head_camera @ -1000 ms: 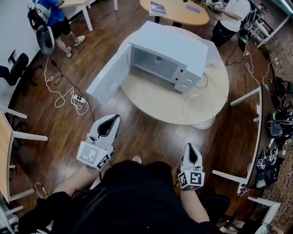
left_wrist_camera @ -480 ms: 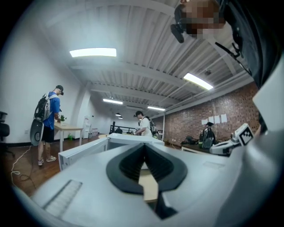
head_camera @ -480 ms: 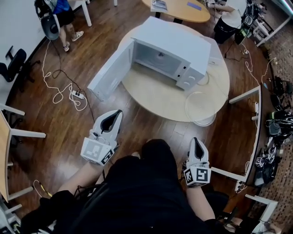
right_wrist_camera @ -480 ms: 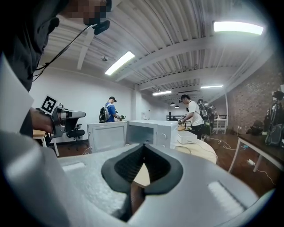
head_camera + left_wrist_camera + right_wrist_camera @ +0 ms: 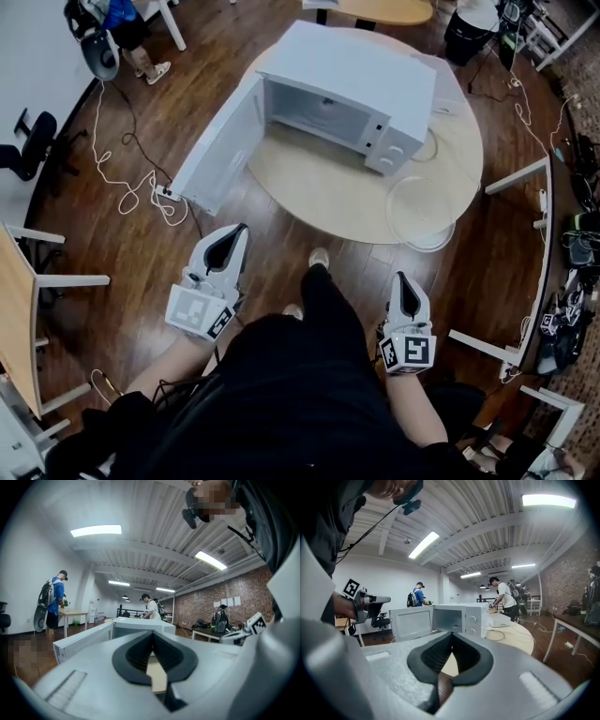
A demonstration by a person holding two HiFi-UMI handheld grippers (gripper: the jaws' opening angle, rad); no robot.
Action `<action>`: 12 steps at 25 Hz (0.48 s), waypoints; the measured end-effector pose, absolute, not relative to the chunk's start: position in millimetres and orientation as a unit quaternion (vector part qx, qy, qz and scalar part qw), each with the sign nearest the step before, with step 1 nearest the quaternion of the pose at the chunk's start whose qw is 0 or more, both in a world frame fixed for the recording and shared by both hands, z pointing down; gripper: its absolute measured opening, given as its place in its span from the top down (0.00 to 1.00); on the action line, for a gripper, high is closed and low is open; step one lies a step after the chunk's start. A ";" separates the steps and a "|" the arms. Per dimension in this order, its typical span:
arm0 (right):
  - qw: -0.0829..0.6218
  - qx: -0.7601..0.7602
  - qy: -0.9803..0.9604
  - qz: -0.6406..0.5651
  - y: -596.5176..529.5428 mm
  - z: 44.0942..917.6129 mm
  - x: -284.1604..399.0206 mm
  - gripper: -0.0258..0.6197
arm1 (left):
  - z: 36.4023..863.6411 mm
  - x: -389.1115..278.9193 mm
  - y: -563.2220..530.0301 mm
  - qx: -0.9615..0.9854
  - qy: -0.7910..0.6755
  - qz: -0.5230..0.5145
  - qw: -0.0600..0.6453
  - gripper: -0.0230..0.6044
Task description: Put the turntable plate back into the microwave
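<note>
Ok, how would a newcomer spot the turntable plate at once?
Find the round wooden table carrying the microwave, its door open. At the table's near edge, right of the microwave, lies the turntable plate: a clear glass disc, the only see-through thing there.

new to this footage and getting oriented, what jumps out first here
A white microwave sits on the round wooden table, its door swung wide open. The clear glass turntable plate lies at the table's right edge. The left gripper and right gripper are shut, empty, short of the table.
</note>
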State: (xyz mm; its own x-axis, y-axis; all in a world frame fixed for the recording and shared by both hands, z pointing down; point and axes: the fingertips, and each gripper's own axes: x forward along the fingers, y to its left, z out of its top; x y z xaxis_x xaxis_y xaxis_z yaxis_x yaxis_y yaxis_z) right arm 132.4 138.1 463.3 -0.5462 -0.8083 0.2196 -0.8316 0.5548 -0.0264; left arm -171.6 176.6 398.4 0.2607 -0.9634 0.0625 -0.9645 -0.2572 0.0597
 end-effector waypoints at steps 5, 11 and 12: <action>0.091 0.473 -0.872 0.085 114.3 478.0 139.1 0.96 | 392.4 -152.9 142.5 0.807 -0.588 0.020 0.043 0.95; 0.066 0.488 -0.866 0.082 66.2 472.3 144.4 0.96 | 388.4 -139.7 87.4 0.824 -0.562 0.048 0.056 0.95; 0.063 0.486 -0.869 0.076 59.6 468.6 142.8 0.96 | 388.7 -138.7 79.0 0.826 -0.558 0.055 0.056 0.95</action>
